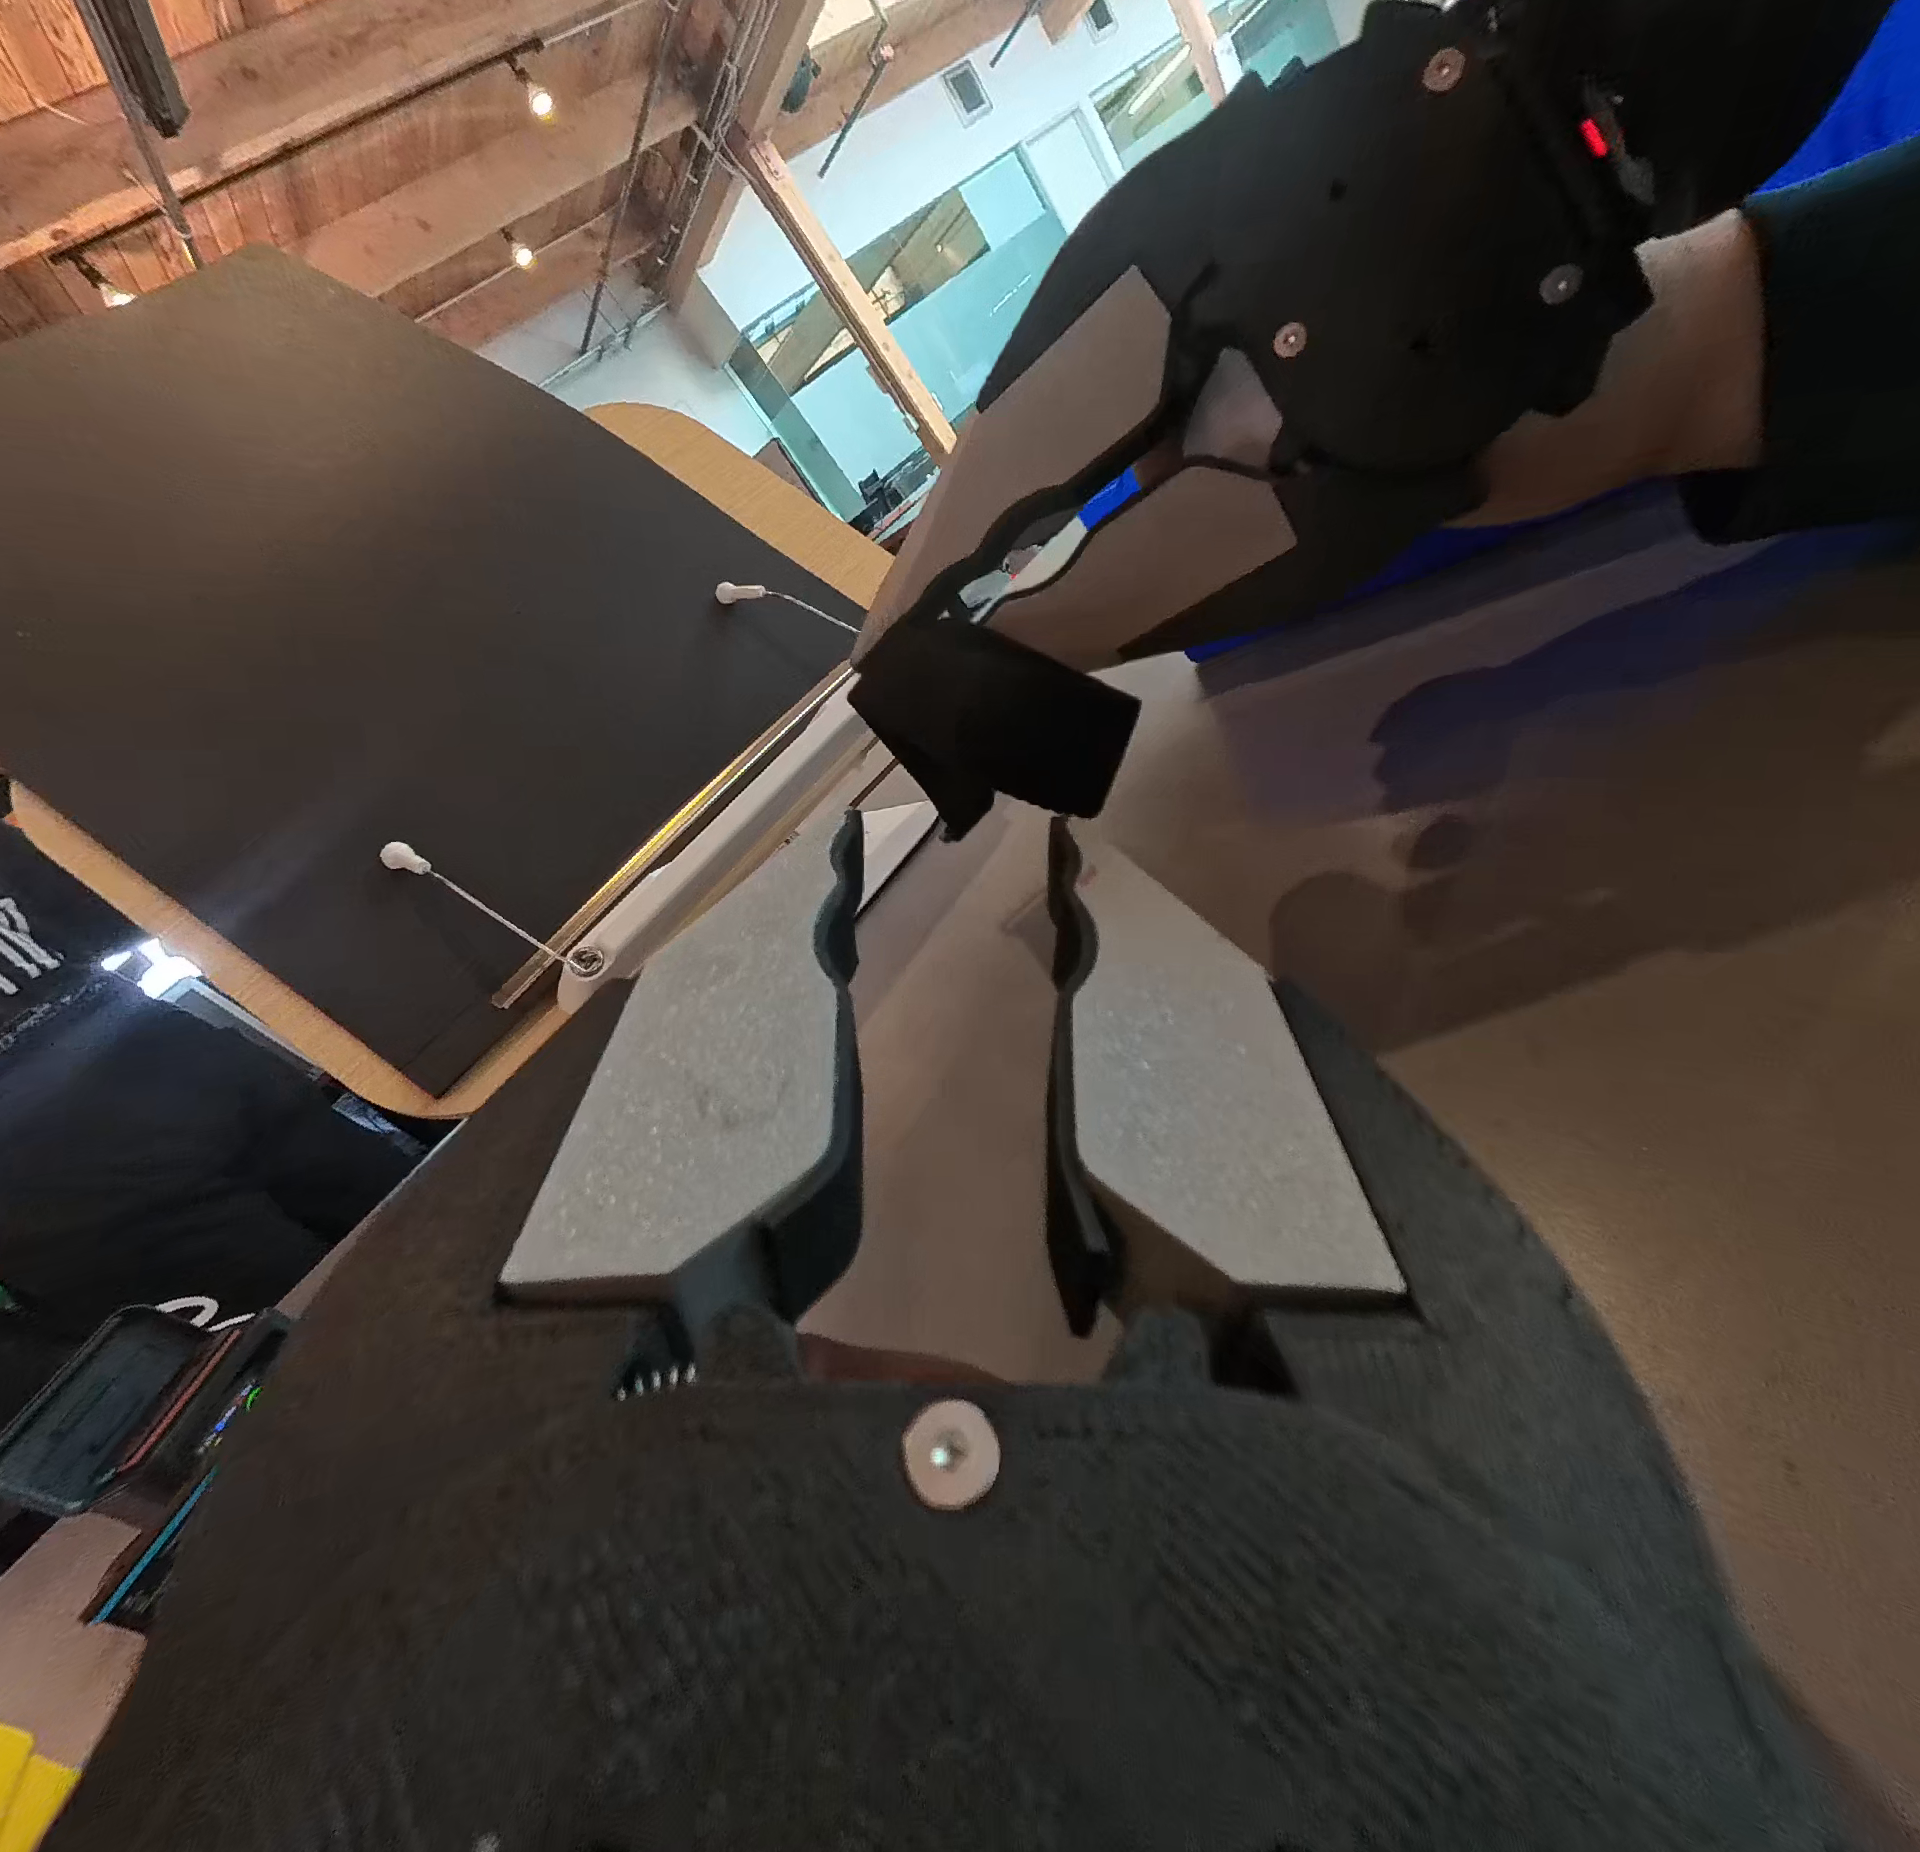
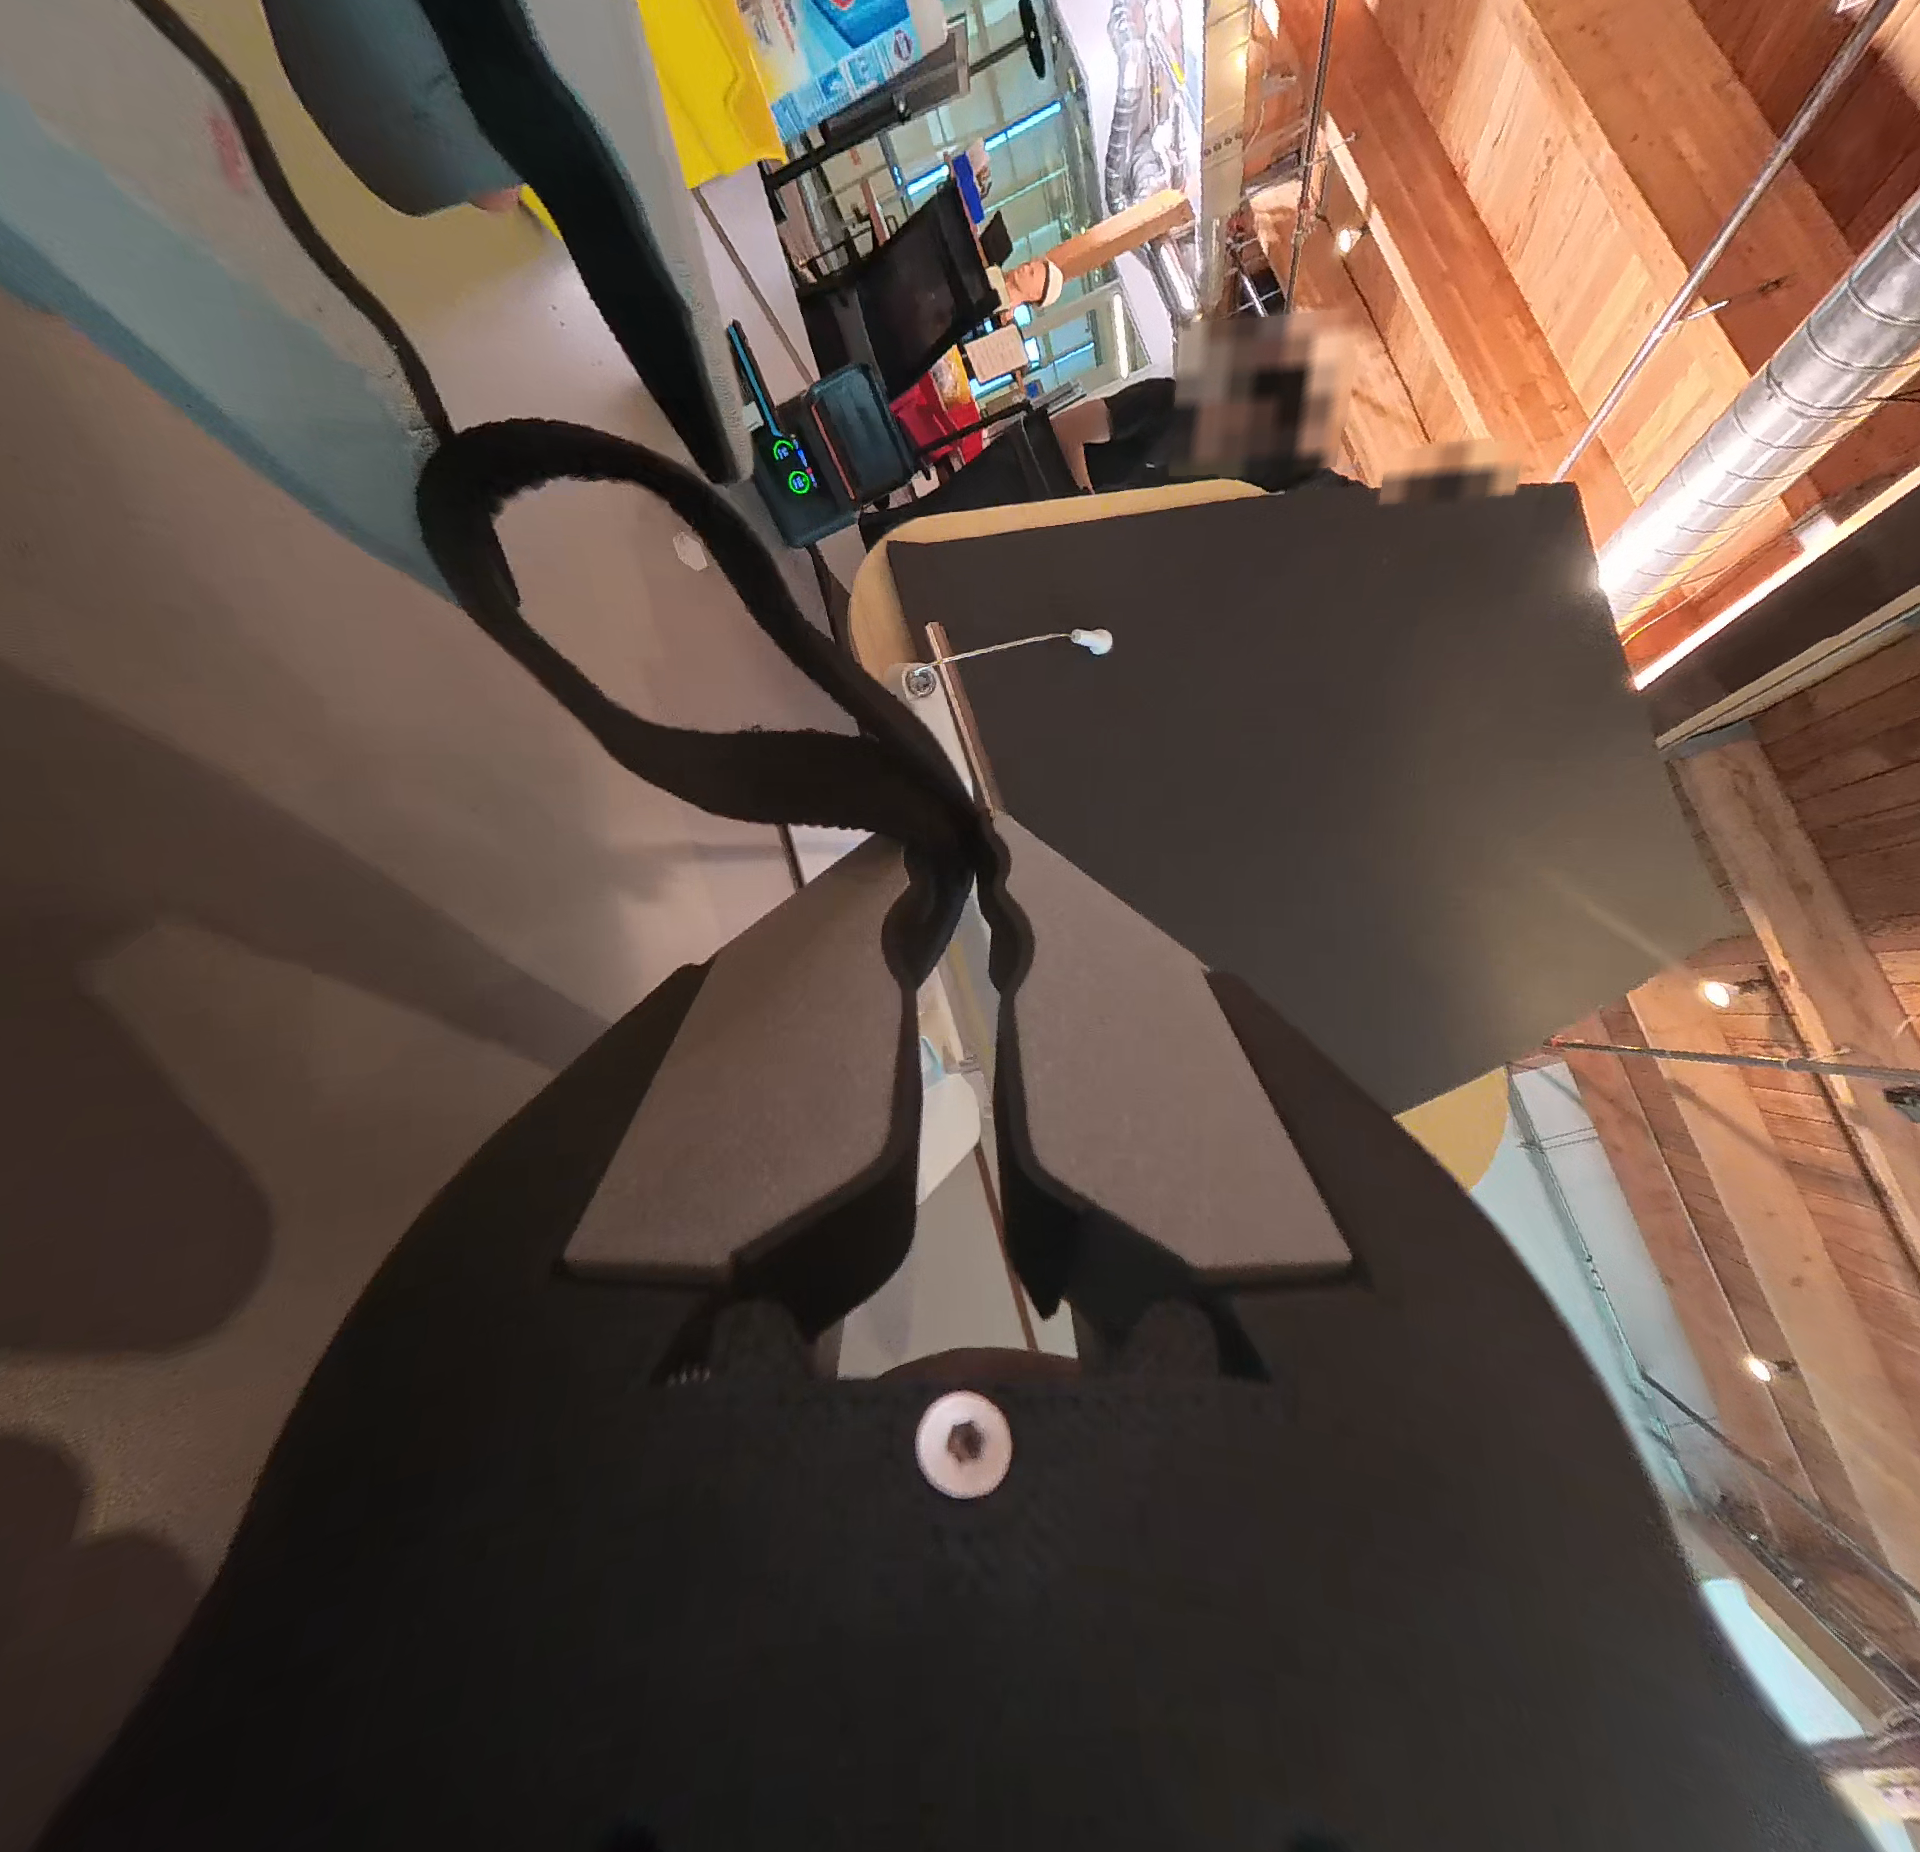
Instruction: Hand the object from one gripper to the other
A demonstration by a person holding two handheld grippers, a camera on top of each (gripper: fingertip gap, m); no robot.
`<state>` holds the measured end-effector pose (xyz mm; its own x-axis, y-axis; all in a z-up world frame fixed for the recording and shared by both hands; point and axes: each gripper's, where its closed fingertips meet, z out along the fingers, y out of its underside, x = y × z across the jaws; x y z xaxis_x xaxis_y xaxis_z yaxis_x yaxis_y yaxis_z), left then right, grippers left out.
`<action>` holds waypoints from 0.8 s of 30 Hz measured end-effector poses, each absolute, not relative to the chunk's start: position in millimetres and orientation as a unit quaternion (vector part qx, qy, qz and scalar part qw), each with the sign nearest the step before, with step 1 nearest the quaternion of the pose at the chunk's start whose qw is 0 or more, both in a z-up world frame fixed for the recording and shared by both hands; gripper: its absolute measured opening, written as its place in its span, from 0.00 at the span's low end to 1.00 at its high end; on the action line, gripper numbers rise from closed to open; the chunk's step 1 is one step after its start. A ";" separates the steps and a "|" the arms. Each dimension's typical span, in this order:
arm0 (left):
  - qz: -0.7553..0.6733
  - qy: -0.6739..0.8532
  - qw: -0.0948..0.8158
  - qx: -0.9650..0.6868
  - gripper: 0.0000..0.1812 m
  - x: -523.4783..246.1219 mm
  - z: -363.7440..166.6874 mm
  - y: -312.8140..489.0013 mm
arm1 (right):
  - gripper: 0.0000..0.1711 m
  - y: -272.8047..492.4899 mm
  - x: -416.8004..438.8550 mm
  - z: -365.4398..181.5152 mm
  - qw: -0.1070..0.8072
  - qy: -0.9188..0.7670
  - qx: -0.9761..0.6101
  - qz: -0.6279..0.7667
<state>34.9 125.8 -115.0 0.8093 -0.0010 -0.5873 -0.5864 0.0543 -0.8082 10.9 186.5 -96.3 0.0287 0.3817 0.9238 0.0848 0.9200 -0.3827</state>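
The object is a black fabric strap folded into a loop point(image 2: 623, 597). My right gripper point(image 2: 982, 867) is shut on one end of it, and the loop hangs out to the upper left of the fingertips. In the left wrist view the right gripper point(image 1: 940, 607) reaches in from the upper right, held by a hand, with the strap point(image 1: 997, 732) bunched below its tips. My left gripper point(image 1: 954, 834) is open and empty. Its fingertips sit just under the strap, one on each side, apart from it.
A black panel with a wooden rim point(image 1: 312, 576), carrying white pegs and thin wires, stands at the table's far edge; it also shows in the right wrist view point(image 2: 1299, 763). The tan table top point(image 1: 1558, 971) lies beneath. A dark case and lit devices point(image 2: 831, 441) stand beyond, and a person sits behind. There is about 7 cm between the tips of the two grippers.
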 end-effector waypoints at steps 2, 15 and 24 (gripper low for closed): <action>0.211 0.217 0.690 -0.657 0.19 32.0 -114.4 125.6 | 0.02 185.9 10.9 -94.6 0.701 -0.685 -0.167 0.106; 0.223 0.206 0.683 -0.665 0.21 26.5 -115.8 127.0 | 0.01 183.7 15.4 -81.0 0.716 -0.659 -0.180 0.145; 0.257 0.171 0.666 -0.679 0.25 6.1 -117.1 128.9 | 0.01 180.3 19.9 -70.0 0.696 -0.638 -0.220 0.245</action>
<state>6.1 128.9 -117.1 0.8102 0.1101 -0.5758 -0.5735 -0.0547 -0.8174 19.9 180.3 -70.0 0.0665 0.6220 0.7802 -0.0603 0.7830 -0.6191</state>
